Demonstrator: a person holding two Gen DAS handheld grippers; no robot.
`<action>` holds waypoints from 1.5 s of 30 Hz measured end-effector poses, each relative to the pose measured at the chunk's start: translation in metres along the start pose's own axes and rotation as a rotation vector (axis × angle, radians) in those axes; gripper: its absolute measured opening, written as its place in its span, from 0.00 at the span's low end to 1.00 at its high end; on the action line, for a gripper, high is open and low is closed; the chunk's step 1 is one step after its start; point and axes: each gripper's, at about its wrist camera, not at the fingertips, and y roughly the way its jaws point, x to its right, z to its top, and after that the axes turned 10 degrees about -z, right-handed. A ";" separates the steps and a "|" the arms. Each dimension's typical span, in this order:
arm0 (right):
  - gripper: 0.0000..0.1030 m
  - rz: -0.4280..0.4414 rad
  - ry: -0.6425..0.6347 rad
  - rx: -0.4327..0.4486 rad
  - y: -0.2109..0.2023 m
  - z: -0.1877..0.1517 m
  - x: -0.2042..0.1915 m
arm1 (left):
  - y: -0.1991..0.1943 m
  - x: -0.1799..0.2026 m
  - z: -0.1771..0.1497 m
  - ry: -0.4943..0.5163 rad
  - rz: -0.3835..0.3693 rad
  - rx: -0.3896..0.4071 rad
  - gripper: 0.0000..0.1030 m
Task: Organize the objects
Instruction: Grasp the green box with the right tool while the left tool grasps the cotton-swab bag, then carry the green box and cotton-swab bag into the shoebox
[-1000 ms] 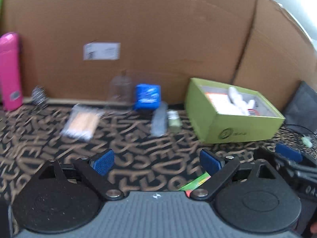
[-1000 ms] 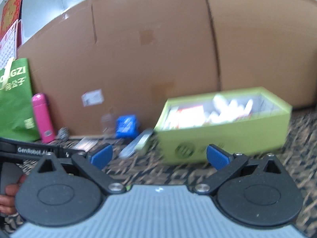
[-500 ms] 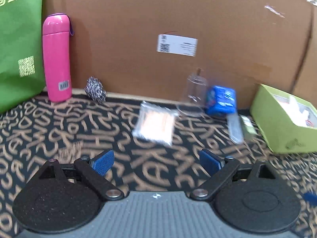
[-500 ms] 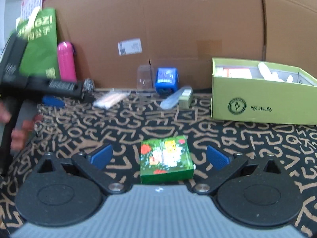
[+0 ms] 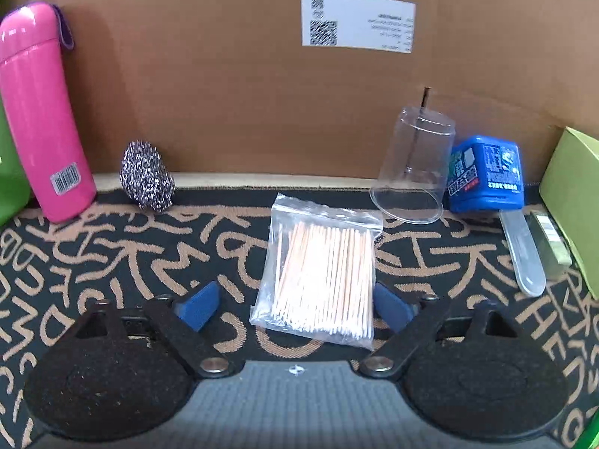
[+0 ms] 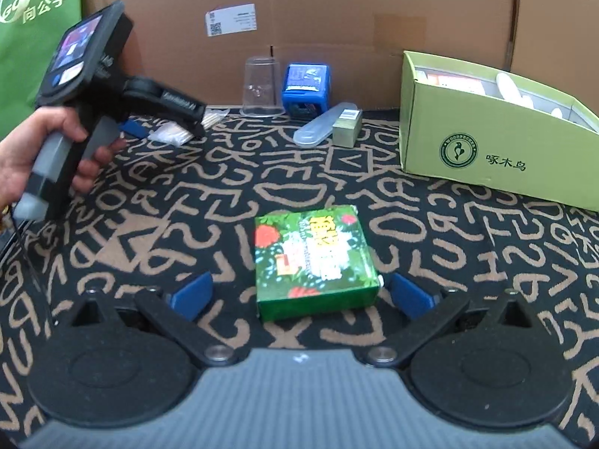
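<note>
Brown cardboard wall [image 5: 232, 75] straight ahead of the hand-held gripper, creased, with a vertical seam [image 6: 514, 11] toward the right. White shipping label [image 5: 357, 24] stuck on it. Counter underneath covered by black cloth with tan squiggle lettering [image 6: 209, 202]. Green bag-like panel [image 6: 33, 18] far left. Light even, soft shadows.

Cardboard wall [image 5: 232, 86] with white label [image 5: 357, 23] behind; patterned carpet [image 5: 131, 247] below; green bag [image 6: 33, 18] far left.

The light is bright and even. Both pictures are sharp (only the curved edges bend). The pink bottle [image 5: 41, 112] shines, with soft shadows behind it.
</note>
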 end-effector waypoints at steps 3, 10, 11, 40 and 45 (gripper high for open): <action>1.00 -0.021 0.008 -0.004 0.005 0.003 -0.001 | -0.012 0.003 -0.004 0.027 -0.026 0.005 0.53; 0.60 -0.005 -0.016 0.043 -0.001 0.003 -0.002 | -0.065 0.021 -0.041 0.018 -0.200 -0.037 0.24; 0.60 -0.006 -0.020 0.052 -0.003 0.003 -0.003 | -0.073 0.025 -0.049 0.020 -0.227 -0.038 0.24; 0.59 0.077 -0.038 0.073 -0.024 -0.011 -0.004 | -0.098 0.079 -0.082 0.199 -0.294 -0.050 0.27; 0.59 0.076 -0.026 0.098 -0.035 -0.013 0.007 | -0.110 0.083 -0.078 0.162 -0.365 -0.057 0.26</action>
